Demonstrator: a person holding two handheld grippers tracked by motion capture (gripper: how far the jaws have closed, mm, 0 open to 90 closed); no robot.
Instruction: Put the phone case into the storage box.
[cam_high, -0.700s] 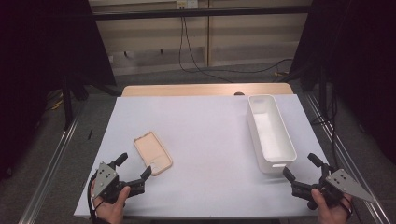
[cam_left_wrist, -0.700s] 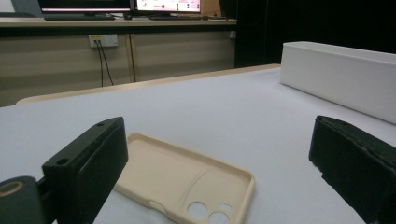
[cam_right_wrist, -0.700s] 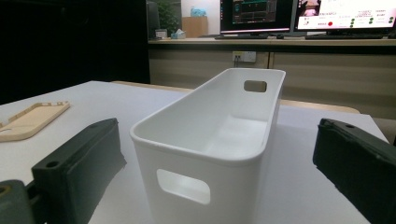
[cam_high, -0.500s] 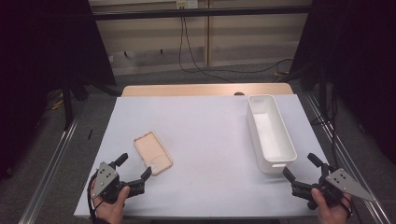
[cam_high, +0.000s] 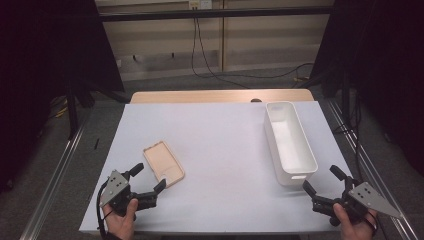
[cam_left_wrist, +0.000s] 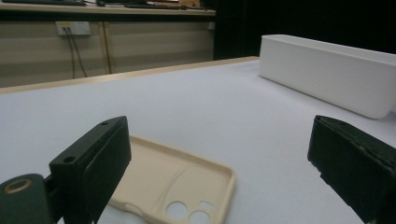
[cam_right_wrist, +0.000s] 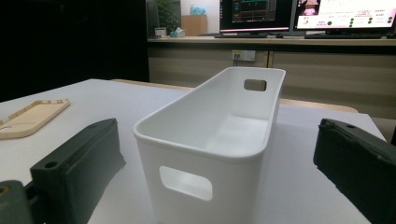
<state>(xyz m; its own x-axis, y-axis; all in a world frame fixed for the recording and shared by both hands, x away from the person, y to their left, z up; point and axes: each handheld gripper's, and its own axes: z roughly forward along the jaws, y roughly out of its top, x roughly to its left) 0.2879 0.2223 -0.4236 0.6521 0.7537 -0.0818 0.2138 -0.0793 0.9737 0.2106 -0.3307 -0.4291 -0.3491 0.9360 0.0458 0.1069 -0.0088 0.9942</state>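
A beige phone case (cam_high: 163, 163) lies hollow side up on the white table cover, left of centre; the left gripper view shows the phone case (cam_left_wrist: 173, 179) just ahead of my jaws. My left gripper (cam_high: 148, 178) rests open at the front left, right behind the case and apart from it. A long white bin (cam_high: 289, 141) stands empty at the right. My right gripper (cam_high: 323, 181) rests open at the front right, facing the bin's near end (cam_right_wrist: 196, 172). Both grippers hold nothing.
The white table cover (cam_high: 220, 135) spans a wooden table whose far edge (cam_high: 220, 95) shows behind it. Metal rails (cam_high: 55, 175) run along both sides. Cables hang on the back wall. Monitors (cam_right_wrist: 299, 14) stand on a far desk in the right gripper view.
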